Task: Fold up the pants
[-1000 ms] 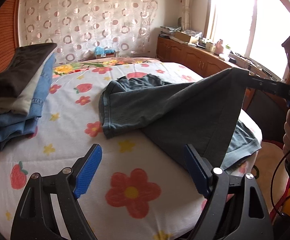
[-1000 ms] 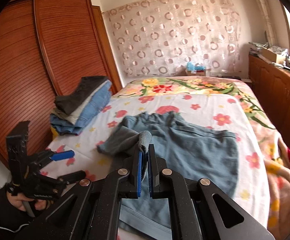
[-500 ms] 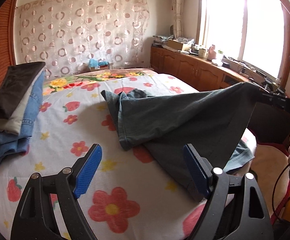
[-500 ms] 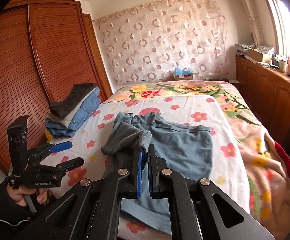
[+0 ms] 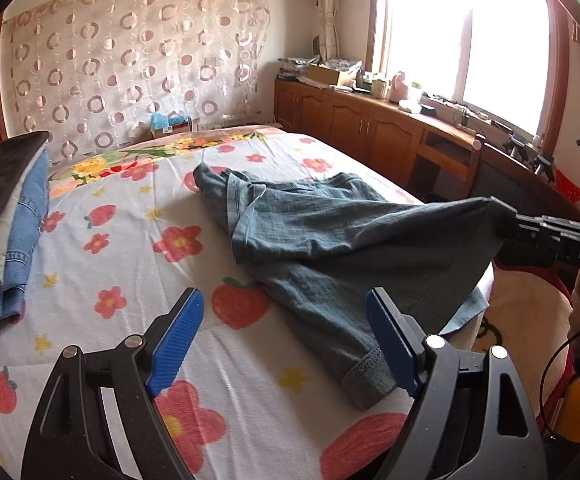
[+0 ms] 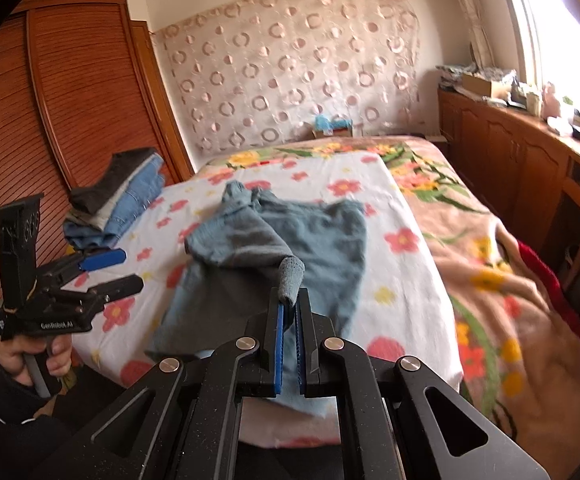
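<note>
The bed takes up most of the room, spread with a white sheet printed with red flowers and strawberries, and a peach floral blanket runs along the side nearest the window. A slatted wooden wardrobe stands against the opposite side, and a low wooden cabinet crowded with boxes and small things runs under the window.

The pants, a grey-blue pair, lie in the middle of the bed toward its near edge. The waistband end is bunched toward the middle of the bed, one leg runs down to the near edge with its hem just beside the left tool's right finger, and the other part is lifted clear of the sheet toward the blanket side, stretched taut.

A stack of folded clothes, dark on top, pale in the middle and denim below, sits at the wardrobe-side edge of the bed, well apart from the pants.

The right gripper is clenched on a corner of the pants, a fold of the cloth poking up between its blue pads. The left gripper is released, its fingers spread wide over the near edge of the bed with only sheet between them, a hand wrapped round its handle.
</note>
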`<state>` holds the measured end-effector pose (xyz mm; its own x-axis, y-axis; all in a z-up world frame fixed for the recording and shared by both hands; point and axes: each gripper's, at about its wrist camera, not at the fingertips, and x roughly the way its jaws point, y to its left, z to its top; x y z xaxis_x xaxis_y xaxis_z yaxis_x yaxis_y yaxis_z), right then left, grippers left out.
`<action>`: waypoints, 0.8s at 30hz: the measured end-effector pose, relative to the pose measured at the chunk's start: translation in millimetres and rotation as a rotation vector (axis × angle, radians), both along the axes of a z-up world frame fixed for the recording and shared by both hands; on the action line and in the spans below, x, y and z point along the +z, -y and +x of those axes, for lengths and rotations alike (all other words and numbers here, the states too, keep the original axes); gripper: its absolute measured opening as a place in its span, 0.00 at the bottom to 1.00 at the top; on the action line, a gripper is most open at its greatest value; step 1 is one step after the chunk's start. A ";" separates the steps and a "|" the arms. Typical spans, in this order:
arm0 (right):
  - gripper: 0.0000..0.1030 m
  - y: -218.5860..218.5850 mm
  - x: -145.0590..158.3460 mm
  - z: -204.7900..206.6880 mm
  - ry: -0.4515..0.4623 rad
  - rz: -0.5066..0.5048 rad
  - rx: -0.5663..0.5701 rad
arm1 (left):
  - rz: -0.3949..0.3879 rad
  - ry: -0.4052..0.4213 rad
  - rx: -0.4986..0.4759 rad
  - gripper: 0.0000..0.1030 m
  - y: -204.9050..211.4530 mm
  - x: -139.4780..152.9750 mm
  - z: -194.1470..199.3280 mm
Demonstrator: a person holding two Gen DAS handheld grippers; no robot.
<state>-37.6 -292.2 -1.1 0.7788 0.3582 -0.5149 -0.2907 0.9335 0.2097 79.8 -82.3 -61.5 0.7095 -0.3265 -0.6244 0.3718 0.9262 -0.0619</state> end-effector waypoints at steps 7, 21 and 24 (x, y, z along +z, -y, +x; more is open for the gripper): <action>0.05 8.9 -12.7 0.6 -0.072 -0.002 -0.013 | 0.020 -0.017 -0.014 0.81 10.7 -7.3 0.7; 0.05 7.9 -14.0 1.2 -0.157 -0.027 -0.009 | 0.044 -0.074 -0.019 0.81 15.8 -28.3 1.7; 0.05 7.0 -13.8 -1.3 -0.146 -0.018 -0.007 | 0.045 -0.078 -0.029 0.81 18.4 -30.1 -0.4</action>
<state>-38.9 -299.3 -14.9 0.6975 0.3427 -0.6293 -0.2517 0.9394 0.2325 79.4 -100.7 -91.6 0.6490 -0.3166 -0.6918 0.3941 0.9177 -0.0503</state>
